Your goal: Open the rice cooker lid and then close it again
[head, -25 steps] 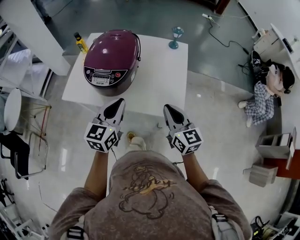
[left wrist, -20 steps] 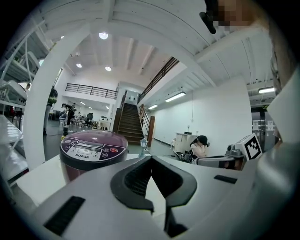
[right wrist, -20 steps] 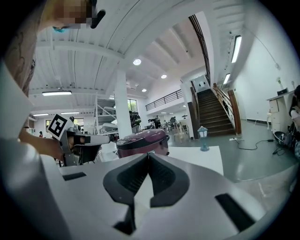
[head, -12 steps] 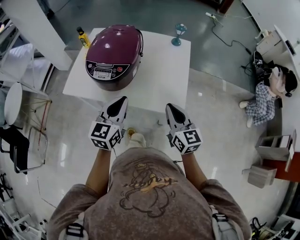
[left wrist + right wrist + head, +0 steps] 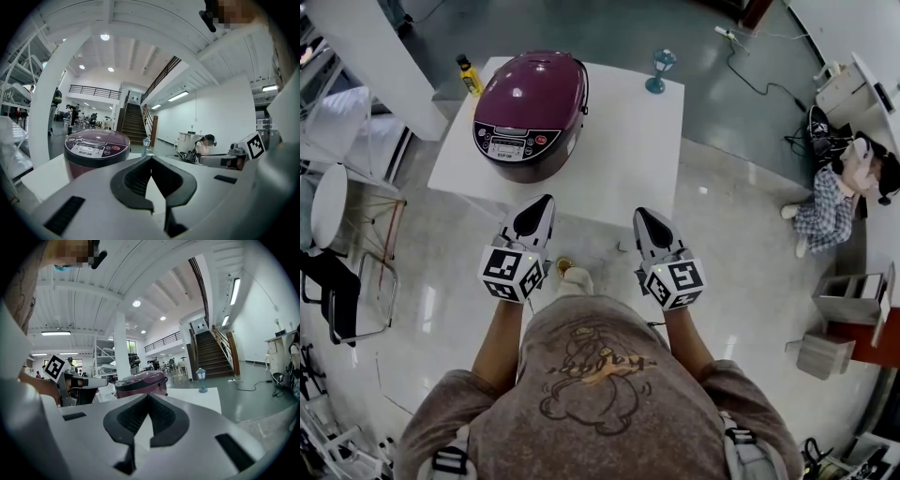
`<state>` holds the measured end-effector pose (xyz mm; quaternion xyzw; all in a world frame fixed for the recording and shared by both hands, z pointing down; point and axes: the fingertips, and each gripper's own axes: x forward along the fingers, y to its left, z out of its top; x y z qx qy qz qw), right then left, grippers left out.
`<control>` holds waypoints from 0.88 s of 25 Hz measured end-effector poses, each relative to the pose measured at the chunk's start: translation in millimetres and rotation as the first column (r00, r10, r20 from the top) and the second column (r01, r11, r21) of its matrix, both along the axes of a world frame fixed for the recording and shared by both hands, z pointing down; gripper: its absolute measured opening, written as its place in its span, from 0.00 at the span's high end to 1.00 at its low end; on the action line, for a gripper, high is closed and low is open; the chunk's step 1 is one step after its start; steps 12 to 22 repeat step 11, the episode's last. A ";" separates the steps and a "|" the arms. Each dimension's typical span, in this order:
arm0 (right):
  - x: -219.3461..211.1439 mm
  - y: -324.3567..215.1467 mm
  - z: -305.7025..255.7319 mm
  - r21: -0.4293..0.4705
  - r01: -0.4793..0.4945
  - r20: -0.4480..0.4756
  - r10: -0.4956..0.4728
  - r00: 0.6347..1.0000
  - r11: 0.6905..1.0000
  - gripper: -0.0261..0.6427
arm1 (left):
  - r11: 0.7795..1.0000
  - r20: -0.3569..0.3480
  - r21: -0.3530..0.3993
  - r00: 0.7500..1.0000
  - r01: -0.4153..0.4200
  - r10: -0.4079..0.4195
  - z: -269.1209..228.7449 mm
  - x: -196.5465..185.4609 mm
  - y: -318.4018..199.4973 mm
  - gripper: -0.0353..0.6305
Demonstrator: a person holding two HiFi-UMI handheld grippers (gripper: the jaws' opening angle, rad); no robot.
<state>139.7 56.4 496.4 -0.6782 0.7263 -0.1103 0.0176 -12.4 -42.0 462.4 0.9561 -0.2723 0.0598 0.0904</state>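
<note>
1. Rice cooker [image 5: 530, 112]: stands on the left part of the white surface [image 5: 619, 159], maroon lid [image 5: 534, 84] down, control panel towards the person.
2. Left claw [image 5: 546, 199]: tips pressed together, nothing between them; at the near edge of the surface, apart from the cooker.
3. Right claw [image 5: 639, 213]: tips pressed together, empty; alongside the left.
4. Yellow bottle [image 5: 468, 77] and blue ornament [image 5: 656, 70]: at the far edge.

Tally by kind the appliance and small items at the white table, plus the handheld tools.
Rice cooker: 1
Blue lantern: 1
Yellow bottle: 1
Tools: 2 (left tool, right tool)
Total: 5
</note>
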 end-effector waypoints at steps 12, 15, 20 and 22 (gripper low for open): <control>12.3 1.3 -0.4 0.000 -0.008 0.004 0.008 1.000 1.000 0.96 | 1.000 -0.003 -0.012 1.000 0.020 -0.020 0.2 5.2 -0.3 0.91; 12.3 1.3 -0.4 0.000 -0.008 0.004 0.008 1.000 1.000 0.96 | 1.000 -0.003 -0.012 1.000 0.020 -0.020 0.2 5.2 -0.3 0.91; 12.3 1.3 -0.4 0.000 -0.008 0.004 0.008 1.000 1.000 0.96 | 1.000 -0.003 -0.012 1.000 0.020 -0.020 0.2 5.2 -0.3 0.91; 12.3 1.3 -0.4 0.000 -0.008 0.004 0.008 1.000 1.000 0.96 | 1.000 -0.003 -0.012 1.000 0.020 -0.020 0.2 5.2 -0.3 0.91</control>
